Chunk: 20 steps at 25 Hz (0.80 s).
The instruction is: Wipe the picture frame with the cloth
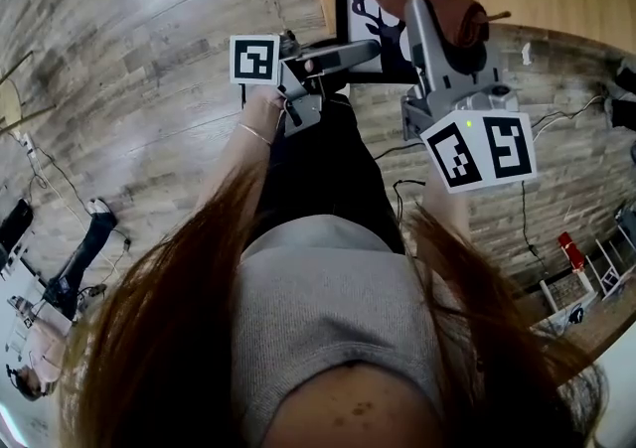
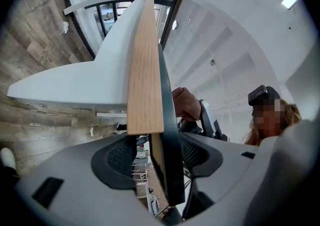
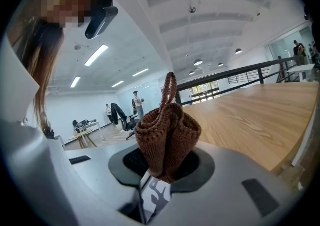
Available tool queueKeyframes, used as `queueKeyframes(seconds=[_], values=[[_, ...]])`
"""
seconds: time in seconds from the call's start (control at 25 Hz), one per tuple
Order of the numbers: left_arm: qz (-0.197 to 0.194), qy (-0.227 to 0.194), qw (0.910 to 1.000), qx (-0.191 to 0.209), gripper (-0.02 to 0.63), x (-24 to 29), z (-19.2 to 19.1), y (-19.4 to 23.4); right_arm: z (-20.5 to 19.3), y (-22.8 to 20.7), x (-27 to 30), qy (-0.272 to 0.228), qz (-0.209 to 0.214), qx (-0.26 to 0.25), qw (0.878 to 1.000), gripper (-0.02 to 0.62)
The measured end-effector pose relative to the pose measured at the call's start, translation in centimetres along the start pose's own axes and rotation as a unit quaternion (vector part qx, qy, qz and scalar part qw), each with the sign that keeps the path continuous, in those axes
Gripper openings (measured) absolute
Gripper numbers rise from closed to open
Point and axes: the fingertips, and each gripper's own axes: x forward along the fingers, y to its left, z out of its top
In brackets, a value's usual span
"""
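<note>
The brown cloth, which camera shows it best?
The right gripper view: the knitted cloth fills the centre, bunched and clamped in the right gripper. The head view shows it smaller, from above; the left gripper view only a bit behind the picture frame.

The head view was aimed steeply down from above. Both gripper views were set close behind their jaws. The picture frame [image 1: 366,9] and cloth [image 1: 452,9] were caught by all three.

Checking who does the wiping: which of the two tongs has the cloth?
The right tongs, shut on the bunched brown cloth. The left tongs stand open, with only the picture frame edge-on between them.
</note>
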Motion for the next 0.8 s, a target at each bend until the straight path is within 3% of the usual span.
queueKeyframes(seconds=[0.24,0.48,0.64,0.8], values=[[0.026,-0.002,0.9997,0.002,0.244,-1.7,-0.3,0.6,0.5,0.6,-0.4,-0.006,0.008,0.002,1.000,0.097],[0.088,-0.014,0.9957,0.024,0.242,-5.1,-0.6,1.0,1.4,1.1,-1.0,-0.020,0.009,0.002,1.000,0.097],[0.100,-0.034,0.9939,0.033,0.243,-6.9,0.2,0.5,2.1,1.4,-1.6,-0.027,0.005,-0.001,1.000,0.097],[0.171,-0.050,0.9807,0.080,0.242,-9.2,0.8,-1.1,2.8,1.8,-2.4,-0.029,0.005,-0.006,1.000,0.097]])
